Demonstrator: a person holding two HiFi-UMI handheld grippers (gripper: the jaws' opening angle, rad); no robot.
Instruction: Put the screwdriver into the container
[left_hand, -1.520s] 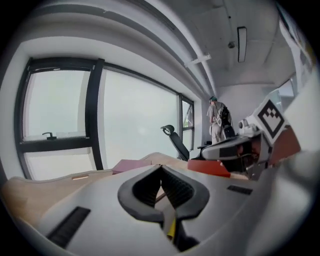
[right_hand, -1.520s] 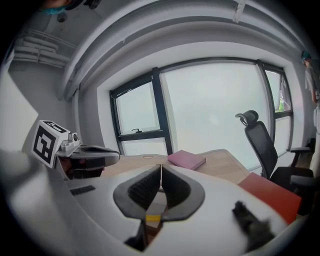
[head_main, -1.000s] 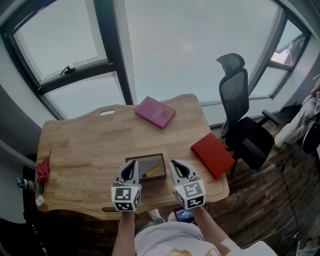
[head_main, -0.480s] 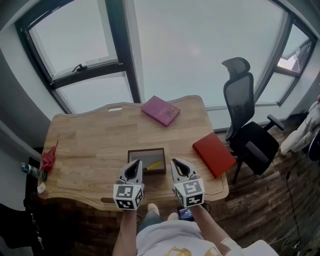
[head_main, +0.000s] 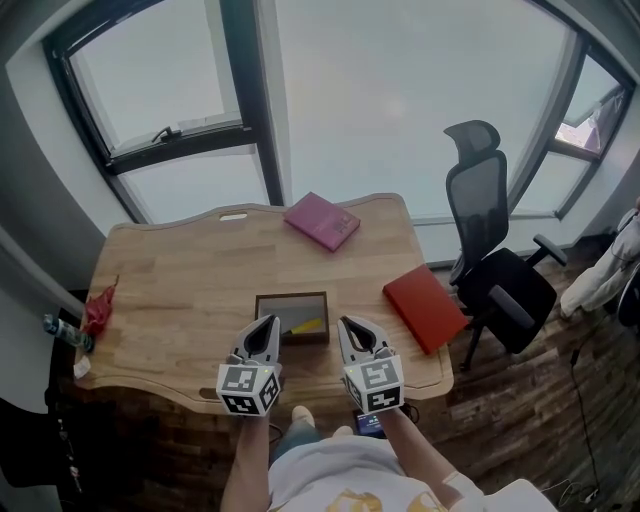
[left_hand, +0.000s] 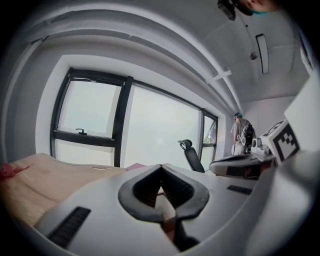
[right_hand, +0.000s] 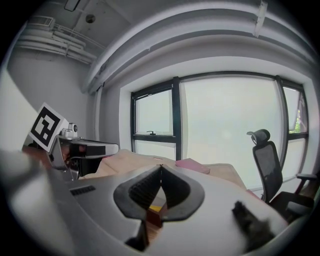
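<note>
- left gripper (left_hand: 161, 167): jaws closed, tips meet, nothing gripped
- gap below tips: sliver of brown wood, too little to identify
- table (left_hand: 35, 175): light wood top, left of the jaws
- red object (left_hand: 9, 170): lies on the table at the far left edge, blurred
- window (left_hand: 120, 122): black frames, bright panes, behind the table
- office chair (left_hand: 191, 153): dark, headrest up, past the table's far end
- right gripper (left_hand: 220, 166): at right, side-on
- marker cube (left_hand: 283, 141): on right gripper, black-and-white square
- person (left_hand: 242, 134): stands at the far right by the window
- ceiling light (left_hand: 263, 53): long strip, top right
</note>
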